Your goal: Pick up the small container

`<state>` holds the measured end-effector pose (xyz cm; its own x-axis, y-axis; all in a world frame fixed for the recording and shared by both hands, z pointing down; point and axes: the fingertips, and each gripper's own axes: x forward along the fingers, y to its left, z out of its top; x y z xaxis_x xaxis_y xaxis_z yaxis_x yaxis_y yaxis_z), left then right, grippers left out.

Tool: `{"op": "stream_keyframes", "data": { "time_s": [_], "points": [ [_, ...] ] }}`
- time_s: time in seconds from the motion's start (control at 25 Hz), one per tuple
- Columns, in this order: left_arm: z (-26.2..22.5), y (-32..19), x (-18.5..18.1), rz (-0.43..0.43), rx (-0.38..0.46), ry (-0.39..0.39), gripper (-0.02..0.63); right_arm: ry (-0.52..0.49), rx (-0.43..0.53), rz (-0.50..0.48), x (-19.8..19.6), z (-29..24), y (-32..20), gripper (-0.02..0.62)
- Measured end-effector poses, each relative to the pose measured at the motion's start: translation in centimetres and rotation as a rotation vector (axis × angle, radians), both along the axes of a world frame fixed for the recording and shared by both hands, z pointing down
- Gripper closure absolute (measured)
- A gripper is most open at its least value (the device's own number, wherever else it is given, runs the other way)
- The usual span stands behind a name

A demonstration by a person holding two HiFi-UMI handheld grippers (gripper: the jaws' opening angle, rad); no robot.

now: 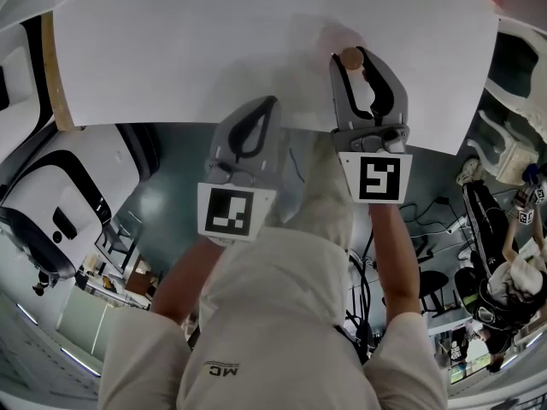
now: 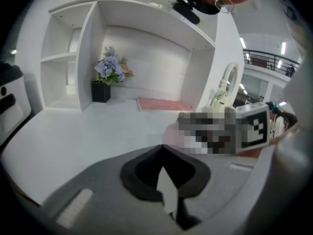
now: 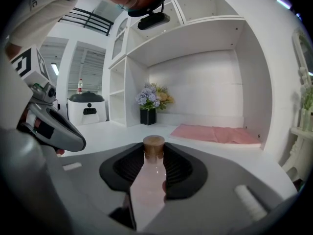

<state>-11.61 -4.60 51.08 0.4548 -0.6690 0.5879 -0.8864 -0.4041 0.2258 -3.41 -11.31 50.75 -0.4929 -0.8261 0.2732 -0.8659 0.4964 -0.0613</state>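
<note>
The small container is a pale pink bottle (image 3: 149,185) with a brown cork stopper (image 3: 153,146). It stands between the black pads of my right gripper (image 3: 153,155), which press on its sides just under the cork. In the head view the cork (image 1: 350,56) shows at the tip of the right gripper (image 1: 353,61), over the white table (image 1: 197,49). My left gripper (image 1: 272,102) sits to the left at the table's near edge. Its jaws (image 2: 162,149) meet at the tips with nothing between them.
A dark pot of lilac flowers (image 3: 147,112) stands at the back by white shelving (image 3: 120,87), with a pink cloth (image 3: 215,132) on the table to its right. A white appliance (image 3: 88,107) stands at the far left. The left gripper's body (image 3: 54,129) shows at that view's left.
</note>
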Motion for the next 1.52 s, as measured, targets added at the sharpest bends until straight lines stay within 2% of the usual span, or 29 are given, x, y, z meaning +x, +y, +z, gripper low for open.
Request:
{"op": "stream_keyframes", "data": {
  "time_s": [0.2, 0.72, 0.92, 1.32, 1.52],
  "points": [
    [-0.5, 0.1, 0.2, 0.006, 0.01, 0.001, 0.606, 0.001, 0.018, 0.001, 0.1, -1.2, -0.3, 0.474],
    [-4.5, -0.5, 2.1, 0.02, 0.066, -0.007, 0.606, 0.002, 0.001, 0.032, 3.9, -4.5, 1.1, 0.474],
    [-6.9, -0.9, 2.0, 0.033, 0.097, -0.014, 0.606, 0.01, 0.011, 0.039, 4.9, -7.1, 1.6, 0.474],
    [-12.5, -0.1, 4.0, 0.068, 0.155, -0.021, 0.606, 0.007, 0.031, 0.052, 8.8, -13.8, 4.5, 0.474],
    [-15.8, -0.2, 5.3, 0.078, 0.193, -0.003, 0.606, 0.058, 0.011, 0.029, 10.4, -15.7, 6.4, 0.474]
  ]
}}
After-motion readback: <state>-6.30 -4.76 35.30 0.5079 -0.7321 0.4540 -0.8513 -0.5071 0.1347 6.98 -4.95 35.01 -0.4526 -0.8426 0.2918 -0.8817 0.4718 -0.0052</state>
